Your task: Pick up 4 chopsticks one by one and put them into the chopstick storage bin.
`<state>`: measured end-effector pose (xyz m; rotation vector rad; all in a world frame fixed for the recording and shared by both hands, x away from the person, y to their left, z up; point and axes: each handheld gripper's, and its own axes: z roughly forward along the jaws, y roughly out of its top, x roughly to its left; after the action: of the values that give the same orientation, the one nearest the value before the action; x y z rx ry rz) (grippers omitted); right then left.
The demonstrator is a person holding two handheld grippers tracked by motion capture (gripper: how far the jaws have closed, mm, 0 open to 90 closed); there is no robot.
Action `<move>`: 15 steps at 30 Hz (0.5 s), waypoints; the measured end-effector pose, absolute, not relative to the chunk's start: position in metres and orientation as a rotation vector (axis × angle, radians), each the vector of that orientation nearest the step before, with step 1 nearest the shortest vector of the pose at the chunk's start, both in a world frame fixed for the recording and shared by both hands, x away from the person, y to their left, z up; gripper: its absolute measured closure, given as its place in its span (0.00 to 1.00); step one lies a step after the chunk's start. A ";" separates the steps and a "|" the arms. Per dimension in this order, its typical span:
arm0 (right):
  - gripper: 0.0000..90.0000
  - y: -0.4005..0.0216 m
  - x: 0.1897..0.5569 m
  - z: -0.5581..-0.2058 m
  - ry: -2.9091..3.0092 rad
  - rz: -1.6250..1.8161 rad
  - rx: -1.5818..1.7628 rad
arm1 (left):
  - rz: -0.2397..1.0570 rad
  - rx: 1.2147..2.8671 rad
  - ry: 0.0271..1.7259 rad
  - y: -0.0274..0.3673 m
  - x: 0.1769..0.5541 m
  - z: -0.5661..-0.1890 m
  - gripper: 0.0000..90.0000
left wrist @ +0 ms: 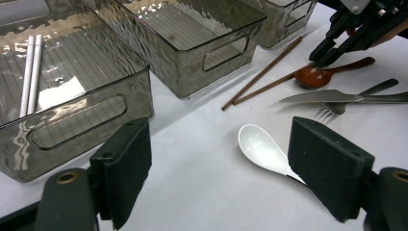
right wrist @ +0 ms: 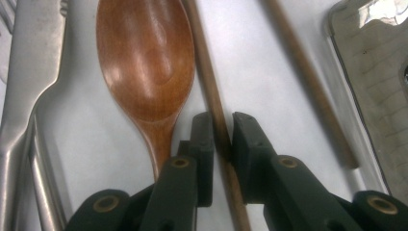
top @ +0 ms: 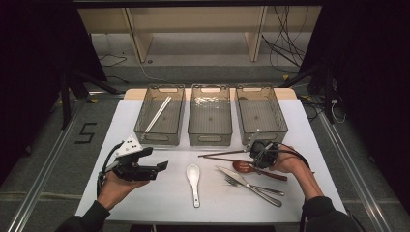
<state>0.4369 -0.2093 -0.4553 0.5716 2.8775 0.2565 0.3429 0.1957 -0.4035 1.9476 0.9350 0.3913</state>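
- The left gripper point(top: 162, 166) hovers over the near left of the bench point(top: 159, 198), its fingers point(left wrist: 126, 166) wide apart with nothing between them; it looks parked clear of the cutlery so the other hand has room.
- At about five o'clock from it in the high view lies a white spoon point(top: 193, 176), bowl away from the person, apart from the rest.
- Right of that, a knife point(top: 246, 183) and fork point(top: 251, 186) cross one another, with a wooden spoon point(top: 244, 167) just beyond them.
- The right gripper point(right wrist: 222, 139) points down at the near brown chopstick point(right wrist: 211, 91), right beside the wooden spoon's bowl. Its fingers point(right wrist: 248, 144) are clamped on the stick, one on each side, low on its length: a grip suited to lifting it flat off the bench.
- The second brown chopstick point(right wrist: 308, 82) lies at two o'clock from the held one in the right gripper view, untouched, so I judge the sticks go one at a time.
- Farthest off stand three clear bins side by side. The left bin point(top: 176, 89) already holds white chopsticks point(top: 158, 115), which suggests sorting by kind; the middle bin point(top: 210, 140) and right bin point(top: 283, 125) look empty.
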 end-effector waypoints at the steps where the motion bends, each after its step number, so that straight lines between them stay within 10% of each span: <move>1: 0.89 -0.209 0.437 -0.455 2.877 0.253 0.557 | 0.389 1.946 0.937 0.196 0.343 -0.404 0.25; 15: 0.94 -0.209 0.433 -0.455 2.891 0.215 0.425 | 0.383 1.947 0.943 0.196 0.344 -0.405 0.25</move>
<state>0.4334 -0.2088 -0.4550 0.4254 2.8910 0.2148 0.3439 0.1961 -0.4047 1.9469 0.9432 0.3831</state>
